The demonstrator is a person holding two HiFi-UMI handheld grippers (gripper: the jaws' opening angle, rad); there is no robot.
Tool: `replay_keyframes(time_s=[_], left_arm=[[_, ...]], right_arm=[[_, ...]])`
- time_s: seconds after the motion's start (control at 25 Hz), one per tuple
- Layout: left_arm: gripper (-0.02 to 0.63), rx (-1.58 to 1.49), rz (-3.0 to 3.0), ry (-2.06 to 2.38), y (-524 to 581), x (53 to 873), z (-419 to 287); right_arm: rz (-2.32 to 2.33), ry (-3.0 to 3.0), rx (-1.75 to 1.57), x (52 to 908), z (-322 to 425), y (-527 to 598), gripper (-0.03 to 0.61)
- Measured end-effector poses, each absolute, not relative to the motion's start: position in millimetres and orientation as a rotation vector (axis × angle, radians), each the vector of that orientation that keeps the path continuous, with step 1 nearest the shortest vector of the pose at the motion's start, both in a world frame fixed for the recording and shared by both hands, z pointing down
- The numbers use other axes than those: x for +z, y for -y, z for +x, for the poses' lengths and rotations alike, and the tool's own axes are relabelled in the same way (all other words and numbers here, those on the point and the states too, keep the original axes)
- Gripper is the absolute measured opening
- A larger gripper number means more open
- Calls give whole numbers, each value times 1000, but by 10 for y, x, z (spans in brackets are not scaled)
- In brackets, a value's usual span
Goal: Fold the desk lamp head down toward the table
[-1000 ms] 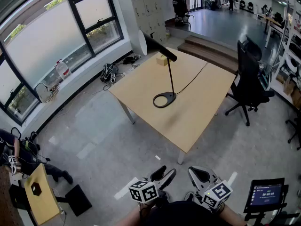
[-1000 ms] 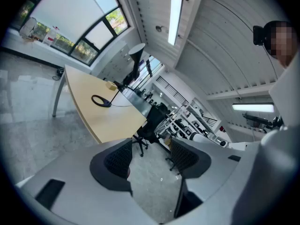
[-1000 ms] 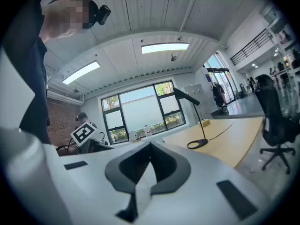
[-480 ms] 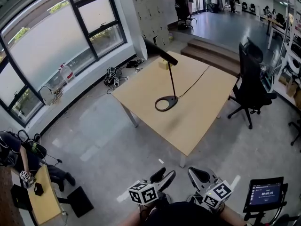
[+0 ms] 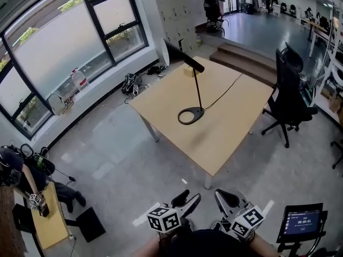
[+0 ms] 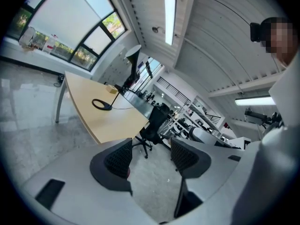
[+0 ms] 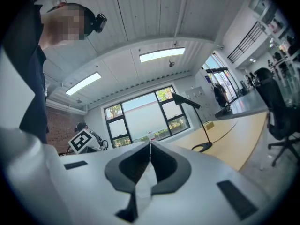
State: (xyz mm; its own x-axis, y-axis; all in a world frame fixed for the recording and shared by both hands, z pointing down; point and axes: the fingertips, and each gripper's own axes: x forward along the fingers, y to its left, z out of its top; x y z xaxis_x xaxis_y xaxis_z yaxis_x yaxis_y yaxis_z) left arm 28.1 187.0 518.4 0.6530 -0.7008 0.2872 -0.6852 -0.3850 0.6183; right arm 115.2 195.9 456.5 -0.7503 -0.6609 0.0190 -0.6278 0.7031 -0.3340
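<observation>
Hands low over the grey floor, I stand well short of the square, pale wooden bench (image 5: 230, 130). My left hand-held gripper (image 5: 186, 198) has its jaws parted with nothing between them, while my right hand-held gripper (image 5: 228, 197) is closed tight and empty. The slim black desk lamp (image 5: 183, 55) stands near the middle of the bench on its ring-shaped base. Its long head is raised and slants toward the windows.
</observation>
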Motion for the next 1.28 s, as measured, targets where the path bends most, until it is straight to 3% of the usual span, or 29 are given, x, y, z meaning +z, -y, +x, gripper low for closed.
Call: replay_keyframes(time_s=[0.24,0.76,1.28], left_arm=[[267,28,2203,1101,-1884,5105,563],[267,-34,2091,1290,-2011,5172,480],[267,-69,2121,1207,-1273,5242,351]], right_arm=[[-1012,-2810,-482,4510,1314,-1909,6],[-840,-2909,-528,4709,1368,-1924,6],[-969,-2917,-491,4723,1252,-1253,6]])
